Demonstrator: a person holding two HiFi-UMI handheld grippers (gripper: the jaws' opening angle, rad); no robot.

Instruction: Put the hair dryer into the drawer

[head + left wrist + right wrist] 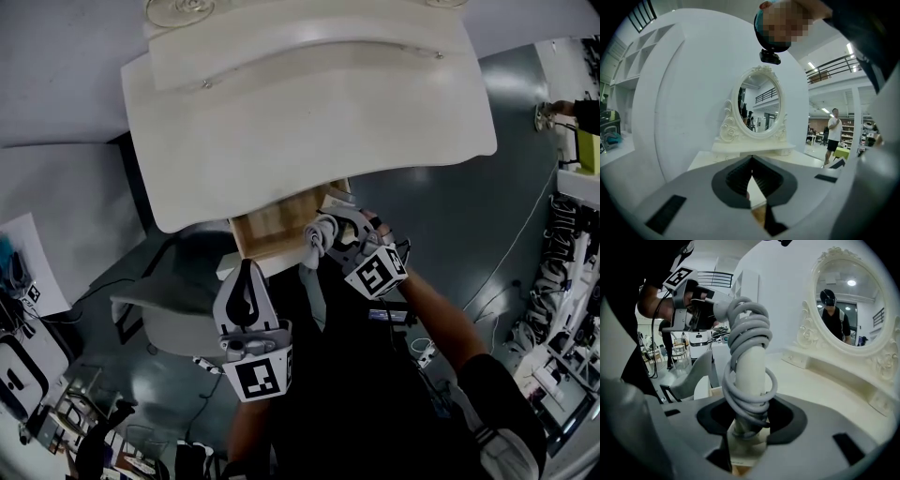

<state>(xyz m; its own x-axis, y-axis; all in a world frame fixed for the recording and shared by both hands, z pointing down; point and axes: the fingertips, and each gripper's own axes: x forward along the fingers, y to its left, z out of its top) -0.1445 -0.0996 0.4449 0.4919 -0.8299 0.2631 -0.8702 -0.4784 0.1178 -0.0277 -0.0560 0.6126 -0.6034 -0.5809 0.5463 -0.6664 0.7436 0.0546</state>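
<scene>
Tabletop hides most of the open drawer.

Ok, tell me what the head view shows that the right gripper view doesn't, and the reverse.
Head view only: the marker cube on the right gripper, the forearm behind it. Right gripper view only: the face of the oval mirror, and the jaws pressed on the cord-wrapped handle. Both: the hair dryer, the white tabletop, the grey chair.
</scene>
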